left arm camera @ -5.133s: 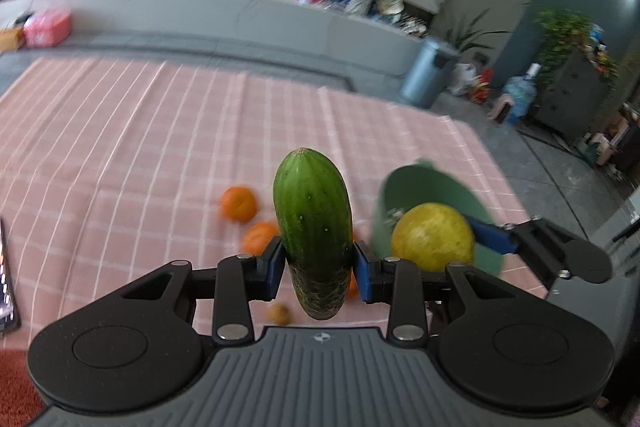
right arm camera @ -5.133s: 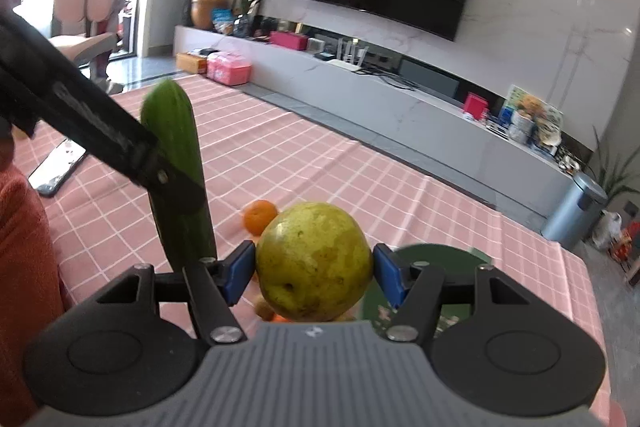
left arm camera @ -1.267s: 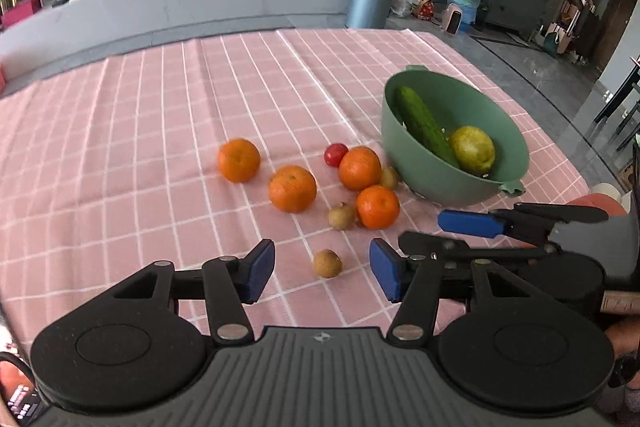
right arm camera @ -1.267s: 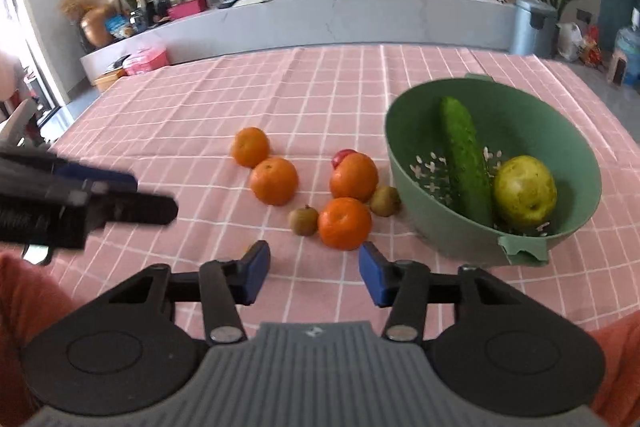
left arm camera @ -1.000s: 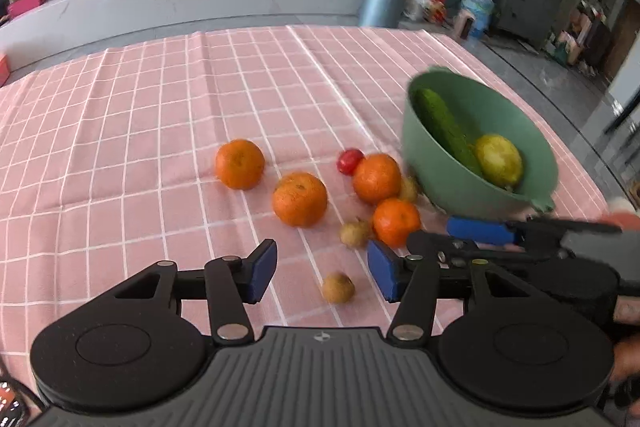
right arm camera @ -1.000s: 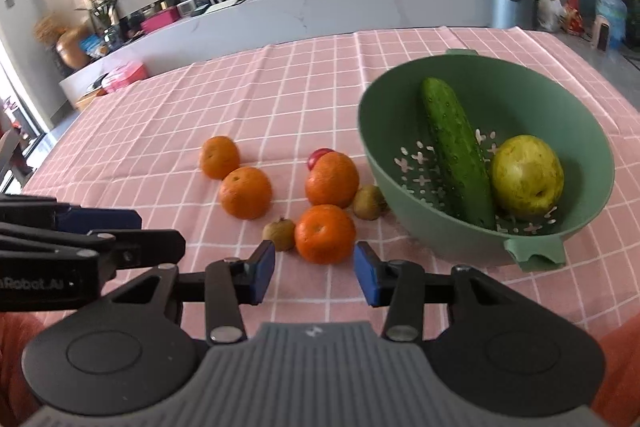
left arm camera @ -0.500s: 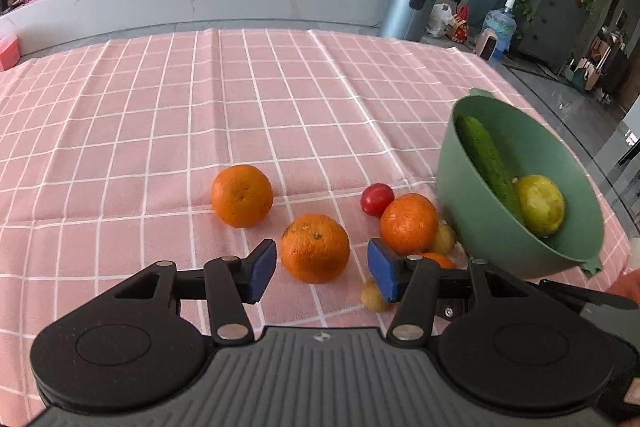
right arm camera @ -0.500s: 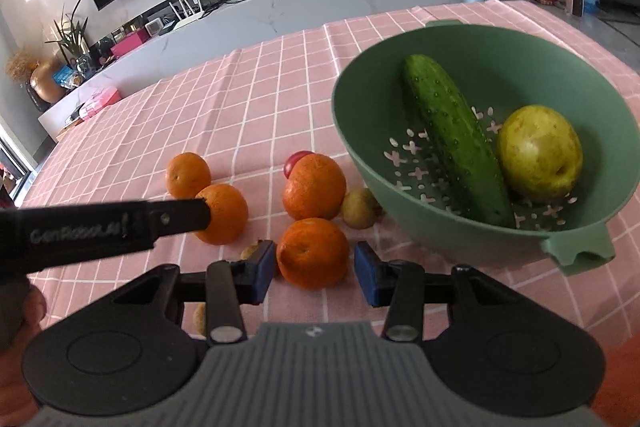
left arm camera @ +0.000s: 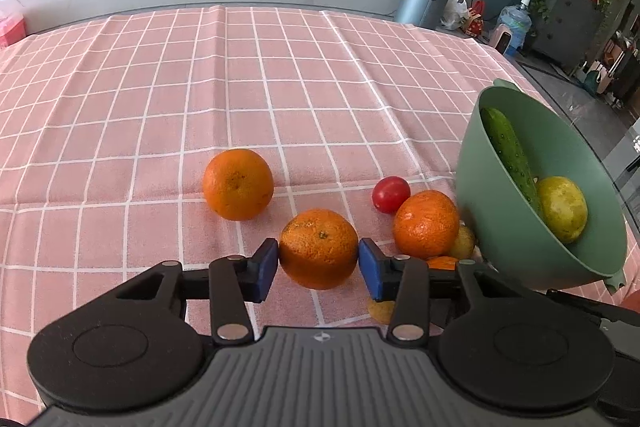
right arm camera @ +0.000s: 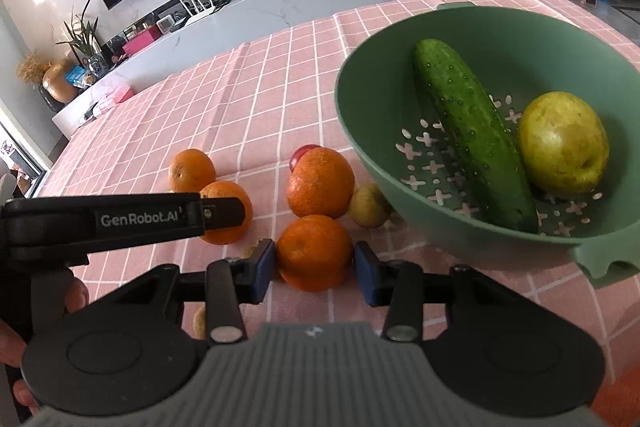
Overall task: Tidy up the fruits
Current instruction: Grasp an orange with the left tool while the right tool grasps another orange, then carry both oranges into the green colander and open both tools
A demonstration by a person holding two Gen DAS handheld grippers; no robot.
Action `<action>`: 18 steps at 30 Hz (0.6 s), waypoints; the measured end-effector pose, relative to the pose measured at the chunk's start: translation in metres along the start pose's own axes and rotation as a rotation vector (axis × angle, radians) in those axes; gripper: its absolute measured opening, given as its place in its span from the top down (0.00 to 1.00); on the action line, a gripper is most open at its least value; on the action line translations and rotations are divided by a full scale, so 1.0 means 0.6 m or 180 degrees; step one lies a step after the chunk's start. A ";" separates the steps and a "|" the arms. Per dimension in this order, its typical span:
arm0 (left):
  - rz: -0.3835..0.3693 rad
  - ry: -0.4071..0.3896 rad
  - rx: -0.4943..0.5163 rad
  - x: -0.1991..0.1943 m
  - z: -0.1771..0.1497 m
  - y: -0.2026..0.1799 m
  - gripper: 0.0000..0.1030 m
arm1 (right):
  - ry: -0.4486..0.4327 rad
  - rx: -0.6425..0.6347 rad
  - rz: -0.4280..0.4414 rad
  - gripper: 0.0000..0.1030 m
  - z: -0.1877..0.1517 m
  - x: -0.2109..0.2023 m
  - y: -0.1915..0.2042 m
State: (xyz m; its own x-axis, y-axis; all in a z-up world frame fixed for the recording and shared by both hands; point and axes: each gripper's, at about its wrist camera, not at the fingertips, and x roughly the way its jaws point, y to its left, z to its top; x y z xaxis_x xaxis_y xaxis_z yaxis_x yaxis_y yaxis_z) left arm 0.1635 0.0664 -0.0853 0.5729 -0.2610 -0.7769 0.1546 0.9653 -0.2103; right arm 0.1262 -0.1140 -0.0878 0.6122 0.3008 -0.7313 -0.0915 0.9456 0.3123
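A green colander bowl (left arm camera: pixel 520 251) (right arm camera: pixel 360 95) on the pink checked cloth holds a cucumber (left arm camera: pixel 506 151) (right arm camera: pixel 472 131) and a yellow-green pear (left arm camera: pixel 562 207) (right arm camera: pixel 562 143). My left gripper (left arm camera: pixel 318 263) is open with its blue pads on either side of an orange (left arm camera: pixel 318 254). My right gripper (right arm camera: pixel 314 269) is open around another orange (right arm camera: pixel 314 251); the pads stand at its sides. Two more oranges (left arm camera: pixel 237 183) (left arm camera: pixel 426 223) and a cherry tomato (left arm camera: pixel 391 194) lie close by.
Small brownish fruits (right arm camera: pixel 369 205) (left arm camera: pixel 381 309) lie among the oranges, one against the bowl. The left gripper's body (right arm camera: pixel 120 217) crosses the right wrist view at the left. Open cloth stretches behind the fruit. The table edge runs just right of the bowl.
Both grippers have moved forward and down; each open jaw now frames an orange. The cucumber and pear, held five seconds ago, lie in the bowl.
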 end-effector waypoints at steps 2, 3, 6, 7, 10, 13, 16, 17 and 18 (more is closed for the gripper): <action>0.0020 -0.0020 -0.0010 -0.002 -0.001 0.001 0.53 | 0.0003 -0.0013 0.0002 0.62 0.001 -0.001 0.000; 0.0029 -0.0029 -0.0010 -0.003 -0.001 0.001 0.54 | 0.0004 -0.0026 0.0000 0.62 0.001 -0.002 0.001; 0.0042 -0.0090 0.0000 -0.014 -0.002 -0.003 0.54 | -0.0020 -0.0088 -0.0017 0.63 0.002 -0.009 0.003; 0.0046 -0.0106 -0.0001 -0.018 -0.004 -0.004 0.54 | -0.0028 -0.0115 -0.0028 0.63 0.003 -0.012 0.004; 0.0069 -0.0121 -0.0006 -0.030 -0.004 -0.007 0.54 | -0.0008 -0.0181 -0.0025 0.63 0.003 -0.022 0.005; 0.0091 -0.0119 -0.0010 -0.046 -0.006 -0.009 0.54 | 0.0022 -0.0240 -0.0015 0.63 0.002 -0.033 0.007; 0.0080 -0.0125 -0.0025 -0.065 -0.006 -0.015 0.54 | 0.0055 -0.0311 0.0020 0.63 0.001 -0.047 0.009; 0.0062 -0.0127 -0.0035 -0.072 -0.007 -0.017 0.54 | 0.0065 -0.0340 0.0028 0.63 0.002 -0.051 0.012; 0.0042 -0.0129 -0.0048 -0.078 -0.006 -0.021 0.54 | 0.0078 -0.0370 0.0044 0.63 0.002 -0.057 0.013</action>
State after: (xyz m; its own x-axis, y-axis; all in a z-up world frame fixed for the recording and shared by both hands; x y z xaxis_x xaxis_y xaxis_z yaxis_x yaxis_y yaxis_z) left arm 0.1318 0.0665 -0.0487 0.6070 -0.2478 -0.7551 0.1348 0.9685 -0.2094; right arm 0.1058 -0.1171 -0.0597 0.5910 0.3153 -0.7425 -0.1911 0.9490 0.2509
